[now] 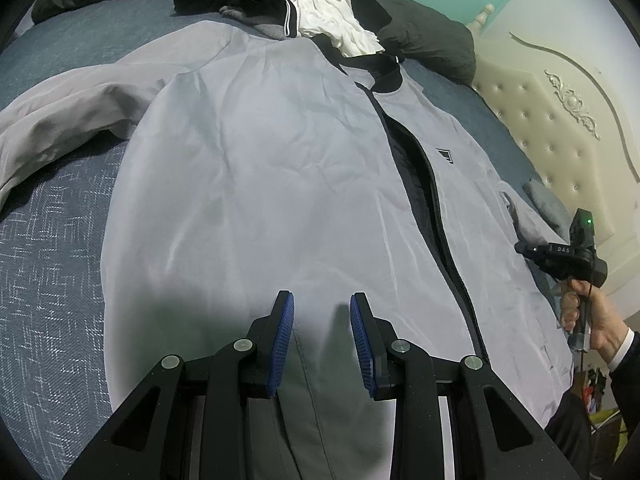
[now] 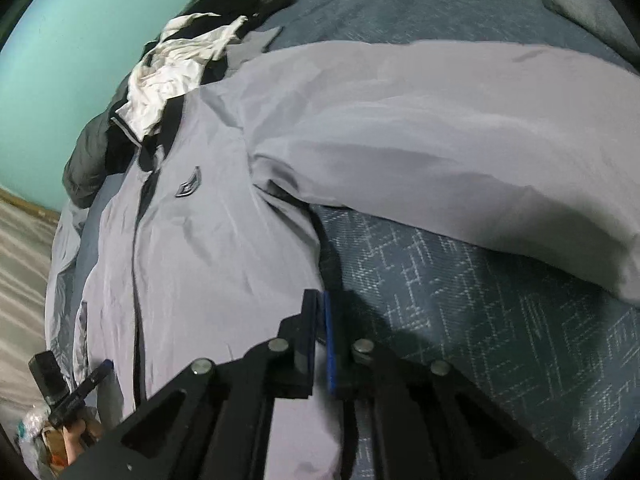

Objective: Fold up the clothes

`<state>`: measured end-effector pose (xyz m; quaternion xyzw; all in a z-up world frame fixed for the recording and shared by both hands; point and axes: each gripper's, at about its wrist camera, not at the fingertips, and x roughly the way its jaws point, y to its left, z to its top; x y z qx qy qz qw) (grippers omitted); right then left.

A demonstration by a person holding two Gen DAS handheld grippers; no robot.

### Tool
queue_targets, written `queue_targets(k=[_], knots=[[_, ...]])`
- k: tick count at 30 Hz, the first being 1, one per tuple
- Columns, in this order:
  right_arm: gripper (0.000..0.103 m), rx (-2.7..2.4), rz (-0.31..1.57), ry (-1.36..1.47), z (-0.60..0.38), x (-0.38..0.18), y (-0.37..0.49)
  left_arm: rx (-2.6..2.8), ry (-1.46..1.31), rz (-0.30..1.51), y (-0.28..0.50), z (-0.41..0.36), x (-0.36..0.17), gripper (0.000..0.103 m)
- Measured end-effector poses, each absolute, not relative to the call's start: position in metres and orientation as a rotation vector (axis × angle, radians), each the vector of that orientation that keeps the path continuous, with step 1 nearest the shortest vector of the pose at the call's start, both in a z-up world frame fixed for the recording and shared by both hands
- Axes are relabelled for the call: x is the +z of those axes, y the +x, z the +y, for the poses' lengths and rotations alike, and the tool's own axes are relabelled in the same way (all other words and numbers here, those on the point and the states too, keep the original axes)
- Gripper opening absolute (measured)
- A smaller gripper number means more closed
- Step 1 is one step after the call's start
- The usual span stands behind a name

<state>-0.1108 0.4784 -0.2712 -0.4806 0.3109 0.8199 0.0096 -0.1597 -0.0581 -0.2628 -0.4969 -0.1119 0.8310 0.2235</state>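
The left gripper (image 1: 322,334), fingers apart with nothing between them, is over the jacket (image 1: 260,184) hem. The right gripper (image 2: 319,330) looks closed on the jacket's side edge; pull it level across the zipper (image 1: 436,204), past the sleeve (image 2: 440,128).

Cut off and covered

The pale grey zip-front jacket (image 1: 256,184) loses its hem beneath the black left gripper (image 1: 322,320); its outstretched sleeve (image 2: 460,140) runs past the frame edge, and the crumpled white garment (image 1: 336,16) hides its collar.
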Motion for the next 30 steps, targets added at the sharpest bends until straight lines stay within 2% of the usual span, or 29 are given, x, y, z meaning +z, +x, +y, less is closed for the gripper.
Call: queue_targets(k=[12,16,22,30], knots=[[0.008,2.556,0.934,-1.381,0.5,-0.248,-0.096,2.298,-1.37,-0.305,-0.159,-0.058,-0.263,0.032],[0.014,2.505,0.903,-1.402,0.506,-0.257,-0.09,2.299,-1.369,-0.305,-0.159,-0.058,-0.263,0.032],[0.014,2.507,0.878,-1.416,0.501,-0.263,-0.088,2.3,-1.37,-0.304,-0.159,-0.059,-0.264,0.032],[0.014,2.597,0.793,-1.372,0.48,-0.241,-0.101,2.315,-1.35,-0.345,-0.159,-0.068,-0.258,0.032]])
